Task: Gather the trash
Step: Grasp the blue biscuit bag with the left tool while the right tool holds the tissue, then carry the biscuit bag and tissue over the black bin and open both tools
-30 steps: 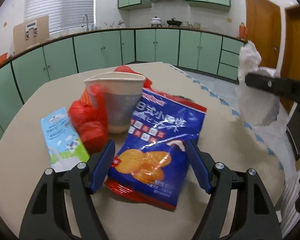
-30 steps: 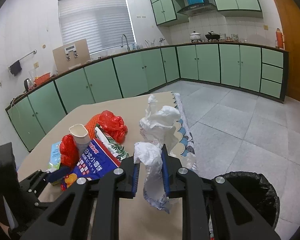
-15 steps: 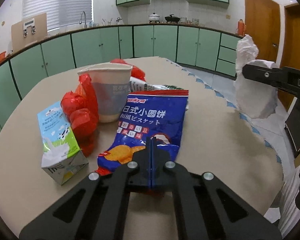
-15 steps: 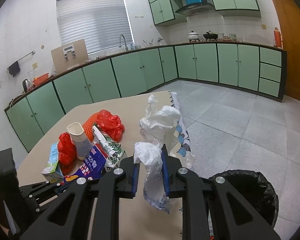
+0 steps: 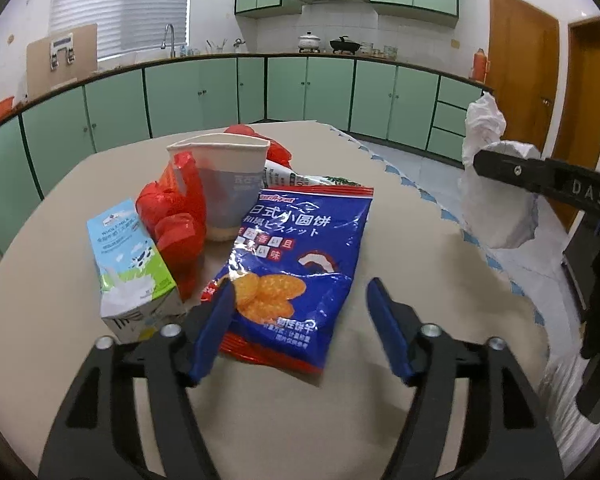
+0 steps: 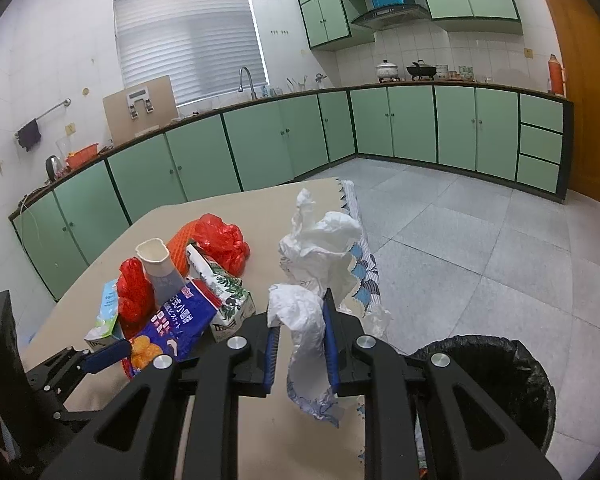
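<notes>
Now, with left gripper (image 5: 300,312) spread wide astride biscuit bag (image 5: 296,256): close squarely; right gripper (image 6: 298,344) pinching white wrapper (image 6: 312,276), carry over bin (image 6: 496,372).

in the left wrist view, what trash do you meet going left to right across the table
light blue and green milk carton → crumpled red plastic bag → blue biscuit packet → crumpled white plastic bag clamped in the right hand-held gripper

On the beige round table (image 5: 60,360), the blue foil biscuit bag (image 5: 296,256) lies at centre frame, the small milk carton (image 5: 130,264) to its left, the white paper cup (image 5: 224,188) behind it, and the black-lined bin (image 6: 496,380) sits lower right.
</notes>
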The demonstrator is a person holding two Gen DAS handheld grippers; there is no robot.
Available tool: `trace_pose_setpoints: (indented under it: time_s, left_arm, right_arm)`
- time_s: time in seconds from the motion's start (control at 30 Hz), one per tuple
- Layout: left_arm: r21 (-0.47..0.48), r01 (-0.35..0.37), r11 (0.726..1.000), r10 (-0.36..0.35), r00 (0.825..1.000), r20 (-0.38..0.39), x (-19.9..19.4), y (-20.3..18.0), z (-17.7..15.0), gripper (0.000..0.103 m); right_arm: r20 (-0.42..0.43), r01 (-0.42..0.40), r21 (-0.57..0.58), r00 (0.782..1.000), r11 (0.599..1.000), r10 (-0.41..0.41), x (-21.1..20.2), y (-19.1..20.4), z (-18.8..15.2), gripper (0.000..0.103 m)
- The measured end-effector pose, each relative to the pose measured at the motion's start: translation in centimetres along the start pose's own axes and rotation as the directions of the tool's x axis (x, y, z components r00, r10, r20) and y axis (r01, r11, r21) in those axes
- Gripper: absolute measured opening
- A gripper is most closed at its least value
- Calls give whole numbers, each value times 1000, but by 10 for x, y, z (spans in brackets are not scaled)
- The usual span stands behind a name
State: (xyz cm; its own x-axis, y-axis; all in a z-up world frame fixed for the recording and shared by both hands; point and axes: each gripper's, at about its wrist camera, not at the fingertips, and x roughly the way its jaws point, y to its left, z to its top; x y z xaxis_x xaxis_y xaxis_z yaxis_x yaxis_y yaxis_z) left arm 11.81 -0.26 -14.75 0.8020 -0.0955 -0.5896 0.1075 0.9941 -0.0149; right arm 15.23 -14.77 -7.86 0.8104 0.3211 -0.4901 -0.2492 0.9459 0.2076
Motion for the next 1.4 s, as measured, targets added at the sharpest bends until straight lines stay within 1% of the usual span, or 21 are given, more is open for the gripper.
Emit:
trace_pose_setpoints:
  time_s: [0.03,0.1,0.23,0.27,0.3,0.33,0.4,0.43,0.47,0.5,0.57,0.6,0.63,0.7,0.8,1.0,1.13,1.4]
  left_arm:
    - [6,-13,1000,13,1000,-4,2,-1,0,77]
    - [10,-23,1000,23,999,-29,7,1,-1,78]
    - [-3,-44,999,44,996,-82,20,7,-1,77]
    - [-12,-46,999,45,995,-88,23,8,-1,75]
    - [-18,-45,999,44,995,-87,23,9,0,69]
    - [-22,-45,999,43,996,-84,23,11,0,61]
    - [-24,-40,999,38,996,-77,23,12,0,58]
    - [-25,-37,999,35,997,-74,22,13,0,53]
    - [-26,-29,999,27,997,-66,21,12,-1,50]
    - [-19,-21,1000,20,999,-48,17,10,0,40]
    - [-6,-15,1000,15,999,-29,12,8,2,33]
    - [-10,-6,1000,6,1000,-27,11,8,3,26]
    - [-14,-4,1000,4,1000,-26,10,9,4,22]
    - [-22,-2,1000,1,1000,-17,7,11,5,19]
    - [-50,4,999,-4,1000,-1,1,16,10,11]
    - [-58,23,998,-21,999,30,-10,15,22,3]
    - [-47,46,998,-44,997,56,-17,6,28,3]
    - [-33,75,997,-72,994,81,-19,-10,41,2]
  right_arm:
    - [1,-1,1,1000,1000,1,0,0,0,19]
    - [1,1,3,1000,1000,-1,0,-1,-1,19]
    - [-10,1,15,1000,1000,-1,4,-4,-3,19]
    - [-12,1,17,1000,1000,-1,4,-4,-3,19]
    - [-13,1,19,1000,1000,-1,5,-4,-3,19]
    - [-14,1,18,1000,1000,0,4,-5,-4,19]
    - [-15,-1,18,1000,1000,1,5,-5,-4,19]
    - [-15,-1,17,1000,1000,1,5,-4,-4,19]
    - [-15,-1,16,1000,1000,1,5,-4,-4,19]
    - [-15,-1,14,1000,1000,1,5,-3,-4,19]
    - [-16,-3,13,1000,1000,3,5,-3,-5,19]
    - [-17,-4,13,1000,1000,4,5,-2,-5,19]
    - [-18,-5,12,1000,1000,5,5,-2,-5,19]
    - [-19,-9,7,1000,1000,9,4,0,-7,19]
    - [-24,-18,-5,1000,1000,18,2,3,-9,19]
    - [-19,-23,-11,1000,1000,23,-4,5,-10,19]
    - [-9,-20,-5,1000,1000,20,-8,4,-7,19]
    - [5,-9,1,1000,1000,9,-20,0,-6,19]
